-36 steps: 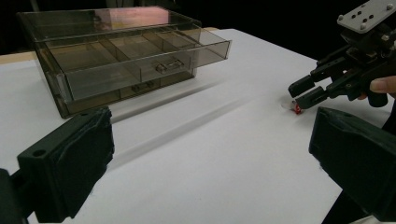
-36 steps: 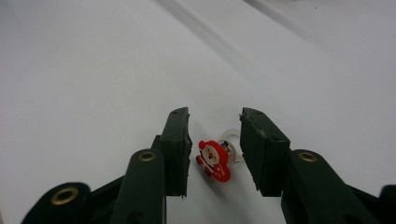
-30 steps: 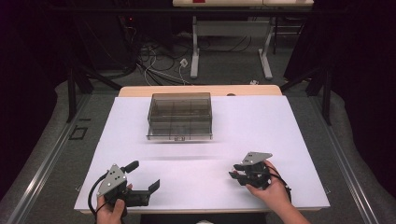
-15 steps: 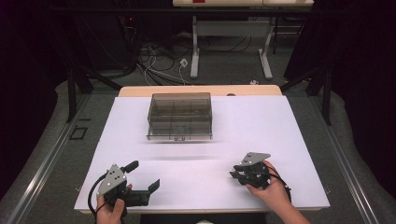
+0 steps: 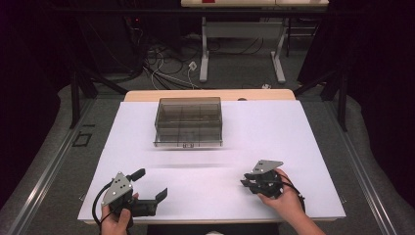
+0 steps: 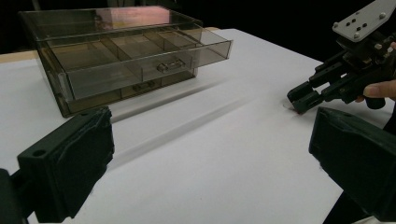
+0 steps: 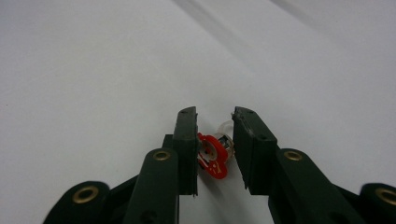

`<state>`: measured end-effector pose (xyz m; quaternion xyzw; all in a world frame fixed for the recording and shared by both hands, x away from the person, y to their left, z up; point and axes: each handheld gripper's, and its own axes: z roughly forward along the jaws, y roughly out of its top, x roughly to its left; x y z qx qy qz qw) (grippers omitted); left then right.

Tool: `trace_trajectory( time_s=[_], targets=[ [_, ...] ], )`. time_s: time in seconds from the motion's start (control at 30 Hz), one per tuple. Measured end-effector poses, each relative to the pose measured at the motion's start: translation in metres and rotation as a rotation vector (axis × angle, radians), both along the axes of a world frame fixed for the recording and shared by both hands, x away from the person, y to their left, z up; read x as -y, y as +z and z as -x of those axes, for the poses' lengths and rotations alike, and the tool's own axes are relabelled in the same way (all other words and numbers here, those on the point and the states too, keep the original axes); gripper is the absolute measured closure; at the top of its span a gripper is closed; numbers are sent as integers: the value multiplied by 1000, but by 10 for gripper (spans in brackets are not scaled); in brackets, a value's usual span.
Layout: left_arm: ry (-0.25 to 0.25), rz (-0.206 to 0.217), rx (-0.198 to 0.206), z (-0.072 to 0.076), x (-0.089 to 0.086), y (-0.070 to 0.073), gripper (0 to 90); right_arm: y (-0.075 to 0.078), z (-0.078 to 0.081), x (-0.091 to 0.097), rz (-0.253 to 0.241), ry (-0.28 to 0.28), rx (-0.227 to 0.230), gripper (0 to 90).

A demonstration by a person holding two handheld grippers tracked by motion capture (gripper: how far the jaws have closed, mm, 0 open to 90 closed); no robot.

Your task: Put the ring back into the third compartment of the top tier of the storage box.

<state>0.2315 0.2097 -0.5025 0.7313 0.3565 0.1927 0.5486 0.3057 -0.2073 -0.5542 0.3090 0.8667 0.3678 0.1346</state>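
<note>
A smoky clear drawer box [image 5: 188,120] stands at the middle back of the white table [image 5: 293,147]. In the left gripper view its upper drawer [image 6: 140,63] is pulled partway out, showing bare compartments. My right gripper [image 5: 245,182] rests low on the table at the front right. In the right gripper view it [image 7: 215,114] is shut on a small red trinket [image 7: 214,158] with a clear and metal part. My left gripper [image 5: 150,183] stays at the front left with its jaws spread wide and nothing between them.
The white sheet ends close behind both hands at the front edge. Beyond the table's wooden far edge [image 5: 210,94] are cables on the floor [image 5: 166,68] and the legs of another table [image 5: 205,54].
</note>
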Motion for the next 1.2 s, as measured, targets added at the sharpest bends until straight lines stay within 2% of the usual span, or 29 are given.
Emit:
trace_trajectory(
  time_s=[0.03,0.13,0.23,0.3,0.83,0.87,0.9,0.97,1.2],
  targets=[
    [1,-1,0,0,0,0,2,-1,-1,0,-3,6,13,710],
    [1,-1,0,0,0,0,2,-1,-3,-1,8,20,4,712],
    [1,-3,0,0,0,0,2,-3,-5,-2,-3,32,1,714],
    [3,1,1,0,0,0,2,-5,-7,-3,-20,26,6,717],
    [5,0,-1,0,-1,0,2,-4,-5,-1,-25,6,-19,726],
    [5,1,-1,0,-1,0,2,-5,-6,-1,-46,4,-5,726],
    [4,1,-2,0,-1,0,2,-4,-5,-1,-35,3,-17,726],
    [4,2,-2,0,-1,0,2,-4,-6,0,-31,10,-9,726],
    [2,1,-2,0,-1,0,2,-2,-5,2,-45,-1,-13,728]
  ],
)
